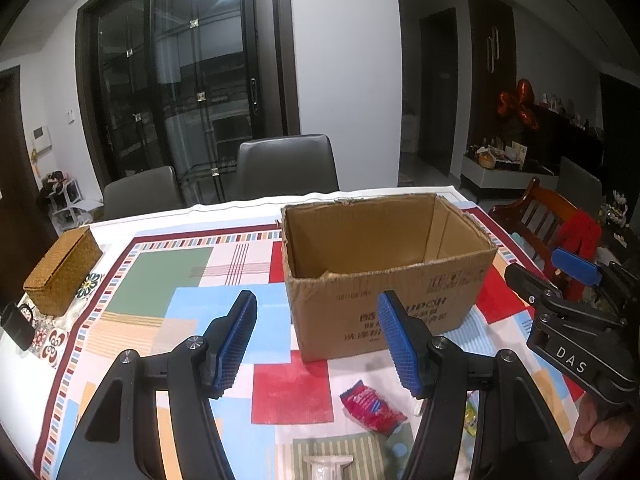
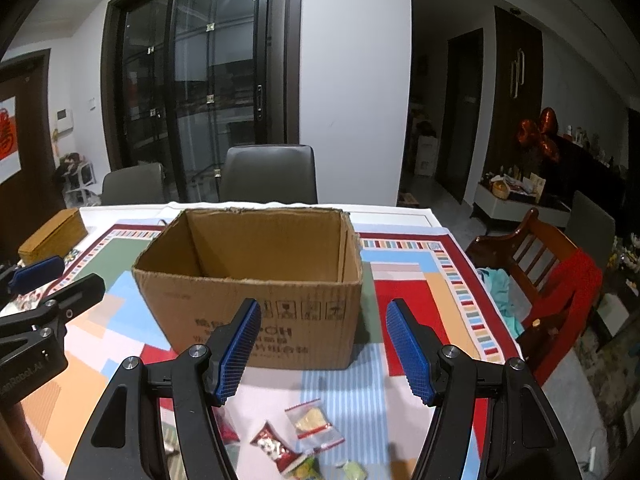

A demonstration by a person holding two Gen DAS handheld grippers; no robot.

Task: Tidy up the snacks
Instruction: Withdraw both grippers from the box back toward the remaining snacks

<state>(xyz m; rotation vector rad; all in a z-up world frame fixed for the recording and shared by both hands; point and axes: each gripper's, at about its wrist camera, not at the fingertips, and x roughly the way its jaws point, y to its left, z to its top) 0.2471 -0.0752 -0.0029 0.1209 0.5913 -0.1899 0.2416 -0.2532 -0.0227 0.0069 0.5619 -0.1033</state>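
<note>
Dining table with patchwork cloth [image 2: 408, 292]. Left gripper [image 1: 318, 344] and right gripper [image 2: 324, 350] hover with jaws spread, holding nothing. Below them, loose snacks [image 2: 276, 446] lie on the cloth near the box [image 2: 256, 280], whose visible interior shows nothing. Sorting appears unstarted; every packet remains to be boxed.

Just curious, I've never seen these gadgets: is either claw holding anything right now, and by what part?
Nothing is held. The left claw and right claw are both open and empty, above the snack packets.
</note>
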